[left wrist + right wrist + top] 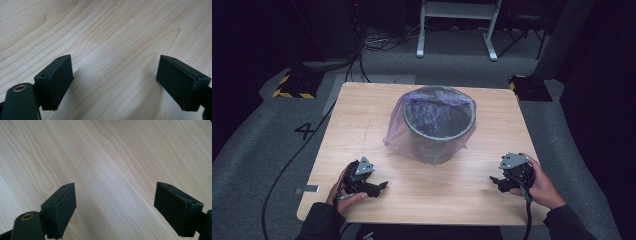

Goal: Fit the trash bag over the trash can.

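A grey round bin (439, 131) lined with a thin purple plastic bag (398, 131) stands at the middle of the wooden table (362, 115), the bag folded over its rim and sagging down its left side. My left gripper (381, 187) rests low at the table's front left, held in a hand, jaws pointing right. In the left gripper view the left gripper (115, 82) stands open over bare wood. My right gripper (495, 182) sits at the front right, jaws pointing left. In the right gripper view the right gripper (115, 207) is open too, nothing between its jaws.
The table stands on grey carpet. A white frame's legs (457, 30) rise behind it, yellow-black striped blocks (292, 85) sit at the far corners, and cables (287, 165) trail along the left side. Bare wood lies between the two grippers.
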Demonstrator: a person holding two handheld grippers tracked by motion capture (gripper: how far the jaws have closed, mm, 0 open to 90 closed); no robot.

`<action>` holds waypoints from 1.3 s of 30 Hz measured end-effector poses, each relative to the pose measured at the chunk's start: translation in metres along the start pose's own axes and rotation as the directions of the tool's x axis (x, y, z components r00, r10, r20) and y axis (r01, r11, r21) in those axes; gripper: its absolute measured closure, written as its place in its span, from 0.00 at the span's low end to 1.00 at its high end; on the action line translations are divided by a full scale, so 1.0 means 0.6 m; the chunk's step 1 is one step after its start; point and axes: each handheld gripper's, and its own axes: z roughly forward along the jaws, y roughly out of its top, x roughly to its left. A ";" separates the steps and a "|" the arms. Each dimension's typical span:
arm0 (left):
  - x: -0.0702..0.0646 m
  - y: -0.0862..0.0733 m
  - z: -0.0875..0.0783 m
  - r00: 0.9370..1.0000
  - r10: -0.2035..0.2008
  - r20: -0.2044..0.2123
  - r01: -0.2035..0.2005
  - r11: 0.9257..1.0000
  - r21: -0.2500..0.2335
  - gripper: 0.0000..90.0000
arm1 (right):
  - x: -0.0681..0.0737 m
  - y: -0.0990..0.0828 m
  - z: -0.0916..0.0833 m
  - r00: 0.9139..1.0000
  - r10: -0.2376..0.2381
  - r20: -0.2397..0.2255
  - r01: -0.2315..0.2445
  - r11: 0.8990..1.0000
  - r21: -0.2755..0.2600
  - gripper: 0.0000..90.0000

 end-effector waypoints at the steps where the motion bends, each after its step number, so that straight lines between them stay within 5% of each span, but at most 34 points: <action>1: 0.000 0.000 0.000 1.000 0.000 0.000 0.000 1.000 0.000 0.15 | 0.001 -0.005 0.001 1.000 -0.002 0.001 0.002 1.000 0.002 0.20; 11: 0.000 0.000 0.000 1.000 0.000 0.000 0.000 1.000 0.000 0.15 | 0.009 -0.042 0.016 0.999 0.039 -0.004 -0.039 0.999 0.029 0.20; 20: 0.000 0.000 0.000 1.000 0.000 0.000 0.000 1.000 0.000 0.15 | 0.005 -0.086 0.025 0.985 0.167 -0.035 -0.168 0.985 -0.034 0.19; 25: 0.000 0.000 0.000 1.000 0.001 0.000 -0.001 1.000 0.000 0.15 | 0.002 -0.108 0.025 0.966 0.249 -0.067 -0.255 0.963 -0.086 0.19; 26: 0.000 0.000 0.000 1.000 0.000 0.000 0.000 1.000 0.000 0.15 | 0.000 -0.120 0.024 0.954 0.289 -0.083 -0.297 0.949 -0.110 0.18; 32: 0.000 0.000 0.000 1.000 -0.001 0.001 0.001 1.000 0.000 0.15 | -0.008 -0.150 0.024 0.914 0.388 -0.123 -0.403 0.903 -0.148 0.16; 39: -0.001 0.000 0.001 1.000 -0.006 0.003 0.006 1.000 -0.001 0.15 | -0.012 -0.160 0.020 0.908 0.405 -0.108 -0.417 0.897 -0.146 0.16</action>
